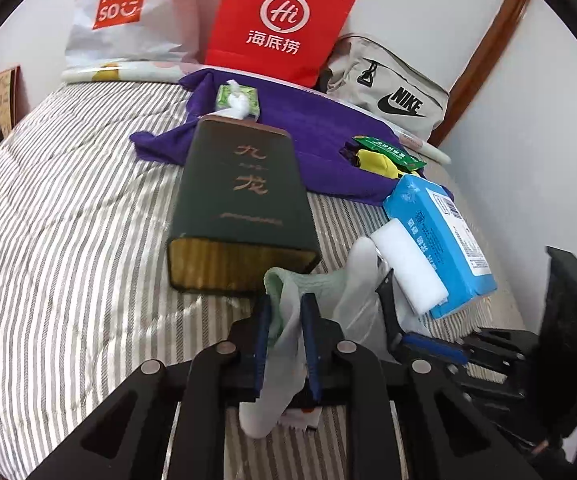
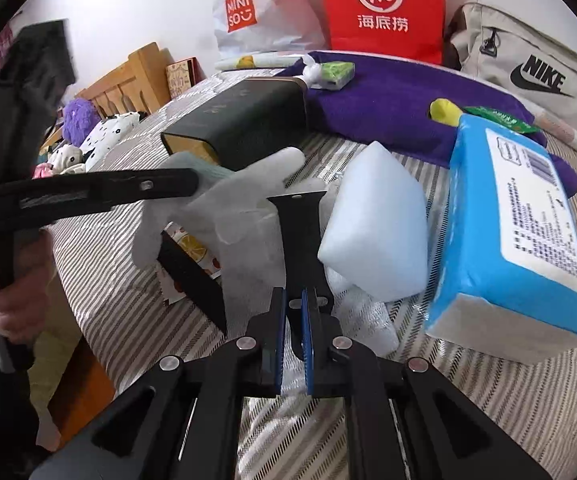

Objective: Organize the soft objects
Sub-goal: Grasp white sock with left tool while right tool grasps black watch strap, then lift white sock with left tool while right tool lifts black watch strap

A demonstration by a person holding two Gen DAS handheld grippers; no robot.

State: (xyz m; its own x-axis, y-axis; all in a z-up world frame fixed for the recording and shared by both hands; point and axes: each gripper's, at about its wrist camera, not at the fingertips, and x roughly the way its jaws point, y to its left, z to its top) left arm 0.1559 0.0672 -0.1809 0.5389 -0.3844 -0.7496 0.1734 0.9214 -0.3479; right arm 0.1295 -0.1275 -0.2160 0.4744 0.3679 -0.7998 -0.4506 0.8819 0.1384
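In the left wrist view we see our left gripper point(image 1: 284, 312) low in the centre of the frame, its blue pads pinched onto a thin white glove point(image 1: 288, 332) with a pale green cuff, the limp fabric hanging down between the jaws. The right wrist view shows what that one cannot: the same left gripper point(image 2: 192, 182) reaching in from the left edge across the glove point(image 2: 228, 208), a hand point(image 2: 12, 300) wrapped round its handle at lower left, and a wooden headboard point(image 2: 136, 76) with plush toys in the upper left. Our right gripper point(image 2: 294, 304) sits at the lower centre, jaws closed on a flat black strap point(image 2: 300, 232) that rises upright from them. Just right of it rests a white foam block point(image 2: 380, 232), soft-edged and matte, touching a glossy blue tissue pack point(image 2: 516, 240). A dark green rectangular box point(image 1: 240, 196) lies on the grey-and-white striped bedcover point(image 1: 68, 220), with a rumpled purple cloth point(image 1: 308, 132) behind it carrying a small green tissue packet point(image 1: 238, 98). At the top stand a red paper bag point(image 1: 284, 20), a crinkled white plastic bag point(image 1: 128, 12) and a beige canvas pouch point(image 1: 388, 84).
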